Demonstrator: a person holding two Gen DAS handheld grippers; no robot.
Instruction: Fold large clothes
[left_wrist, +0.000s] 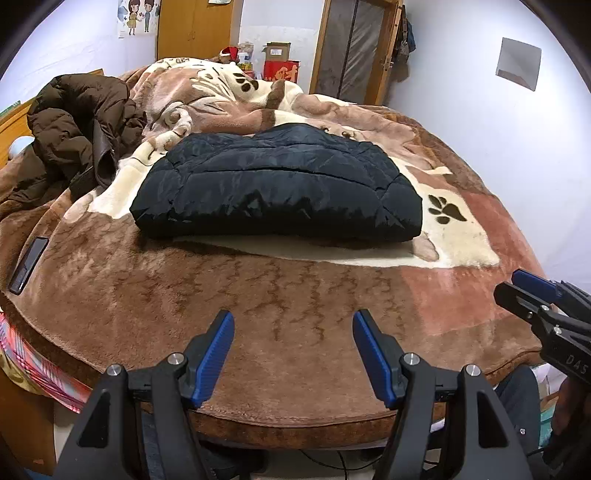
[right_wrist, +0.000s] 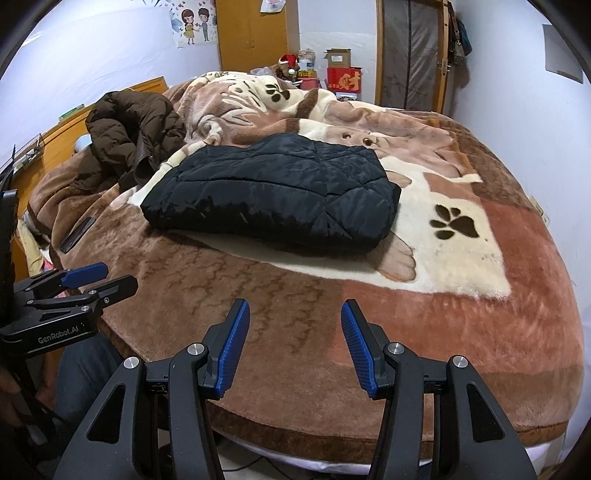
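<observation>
I saw one black quilted jacket (left_wrist: 277, 188) lying folded into a flat rectangular bundle on the paw-print blanket (left_wrist: 295, 295), at about twelve o'clock from my left gripper (left_wrist: 293, 350) and roughly eleven o'clock from my right gripper (right_wrist: 291, 343). Neither gripper touched it; both sat well apart from it over bare brown plush near the bed's front edge.

Both sets of jaws stood parted with nothing between the blue pads (left_wrist: 214, 358), only blanket showing through each gap. In the left wrist view the right gripper appeared at three o'clock, cut off by the frame edge; in the right wrist view the left gripper showed at nine o'clock, likewise partly cropped.

I counted a second garment, one brown puffer coat (left_wrist: 81, 125), heaped unfolded at ten o'clock beyond the black jacket and just beside its far left corner; I could not tell whether they touched. One dark flat object, perhaps a phone (left_wrist: 27, 264), lay on the blanket at nine o'clock, too dim to name for sure.

I counted three paw prints on the blanket, one (right_wrist: 454, 223) just right of the jacket. Past the bed at twelve o'clock stood one red box (right_wrist: 345, 79) and one open cardboard carton (right_wrist: 338, 57), with small clutter I could not make out. A trouser leg (right_wrist: 85, 373) showed below the bed edge.
</observation>
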